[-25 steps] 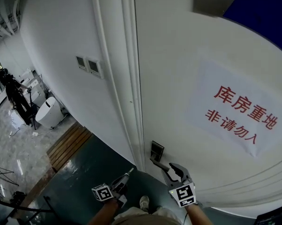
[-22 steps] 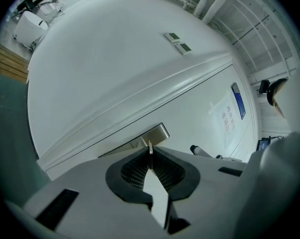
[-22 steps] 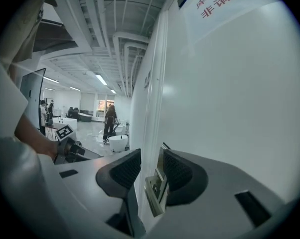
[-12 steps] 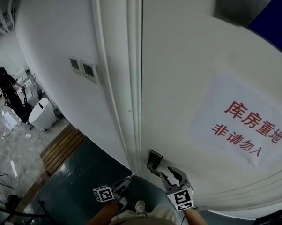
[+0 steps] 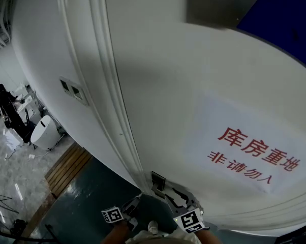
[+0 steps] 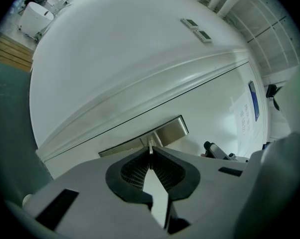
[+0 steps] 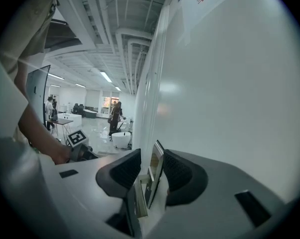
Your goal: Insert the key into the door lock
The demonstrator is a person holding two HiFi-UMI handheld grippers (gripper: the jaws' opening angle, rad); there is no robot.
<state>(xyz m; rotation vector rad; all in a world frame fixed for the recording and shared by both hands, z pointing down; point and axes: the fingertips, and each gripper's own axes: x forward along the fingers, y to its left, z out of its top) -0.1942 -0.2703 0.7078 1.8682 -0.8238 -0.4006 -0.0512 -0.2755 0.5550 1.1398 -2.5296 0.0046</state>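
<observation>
Head view was filled by a white door [image 5: 204, 85], on which a paper notice [image 5: 244, 151] with red characters was fixed. A blue sign [image 5: 287, 24] was seen at the door's upper right. A moulded door frame [image 5: 110, 90] ran down the door's left edge, and two wall switches [image 5: 71, 89] were mounted on the wall beyond it. Near the bottom of that view, a metal lock plate [image 5: 157, 180] was set on the door just beside the frame. The left gripper [image 5: 134, 204] was held just below and left of the plate. The right gripper [image 5: 176, 196] was held just to the plate's right, close against the door. A dark green floor [image 5: 87, 192] was seen beneath them.

In the left gripper view, the jaws were seen closed together on the key [image 6: 150, 146], whose thin blade stuck out from between the pads and pointed at the plate. The blade tip lay at the plate's near edge; whether it had entered the keyhole could not be told.

In the right gripper view, the jaws were seen apart, with the plate standing edge-on in the gap beyond them. A lever handle [image 7: 138, 200] lay between the jaws, nearer the left-hand pad, and no squeeze of the pads on it could be made out. People [image 7: 114, 116] were seen well away in the hall behind.
</observation>
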